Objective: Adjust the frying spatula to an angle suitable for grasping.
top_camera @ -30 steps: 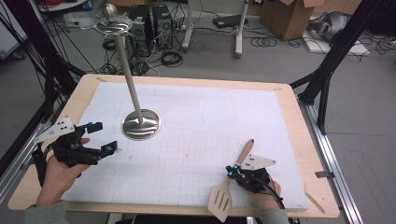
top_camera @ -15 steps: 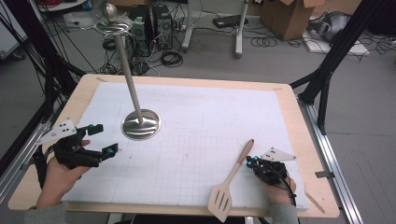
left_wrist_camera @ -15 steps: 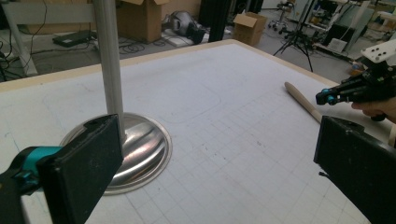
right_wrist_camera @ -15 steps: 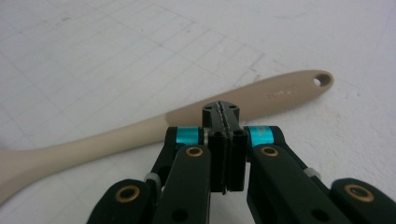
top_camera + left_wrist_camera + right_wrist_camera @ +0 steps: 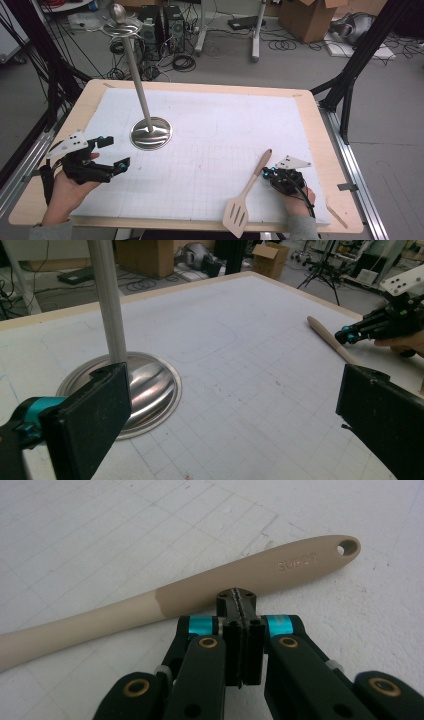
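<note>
A beige spatula (image 5: 254, 178) lies flat on the white mat, slotted head toward the near edge. My right gripper (image 5: 266, 172) rests just right of its handle, jaws shut with nothing between them. In the right gripper view the shut tips (image 5: 236, 598) sit right against the handle (image 5: 200, 592), whose end has a hanging hole. My left gripper (image 5: 114, 152) hovers at the near left, open and empty, its wide-apart pads (image 5: 92, 422) facing the steel stand (image 5: 145, 387).
The stand's round steel base (image 5: 151, 132) sits left of centre, and its tall pole (image 5: 136, 75) rises to a ringed top. The white gridded mat (image 5: 225, 125) covers the wooden table (image 5: 325, 150). Boxes and cables lie on the floor beyond.
My right gripper has slid to the right, from over the spatula's handle to just beside it. The spatula and my left gripper have stayed in place.
</note>
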Demonstrator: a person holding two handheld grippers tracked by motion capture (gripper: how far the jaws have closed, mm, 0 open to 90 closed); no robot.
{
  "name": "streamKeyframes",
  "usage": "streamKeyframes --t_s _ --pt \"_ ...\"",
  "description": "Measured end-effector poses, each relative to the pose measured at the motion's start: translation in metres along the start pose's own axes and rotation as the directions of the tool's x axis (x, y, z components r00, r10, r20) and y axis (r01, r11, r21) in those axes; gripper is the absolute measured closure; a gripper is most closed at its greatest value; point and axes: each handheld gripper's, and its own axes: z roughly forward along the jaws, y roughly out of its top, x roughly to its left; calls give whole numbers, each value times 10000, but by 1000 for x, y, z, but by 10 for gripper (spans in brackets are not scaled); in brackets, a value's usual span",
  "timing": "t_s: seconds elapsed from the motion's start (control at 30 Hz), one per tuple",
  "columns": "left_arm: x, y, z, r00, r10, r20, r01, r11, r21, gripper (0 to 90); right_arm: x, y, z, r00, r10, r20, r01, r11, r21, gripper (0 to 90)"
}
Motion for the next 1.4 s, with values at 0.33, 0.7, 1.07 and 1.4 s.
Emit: streamKeyframes --t_s 0.33,0.7,1.07,1.4 --pt "-2 -4 -2 9999 30 -106 -28 9998 197 19 0 6 6 9998 -47 -193 42 9997 -234 900" --pt "0 -11 -24 9981 -169 -587 170 9999 15 19 -1 17 17 9986 143 -518 -165 9989 -440 900" --pt "-1 -15 -30 9967 -228 -776 225 9997 -51 19 0 23 25 9984 41 -571 -68 9988 -475 900" --pt "-5 -18 -35 9956 -166 -921 163 9999 -39 19 6 33 37 9983 -238 -541 211 9985 -495 900"
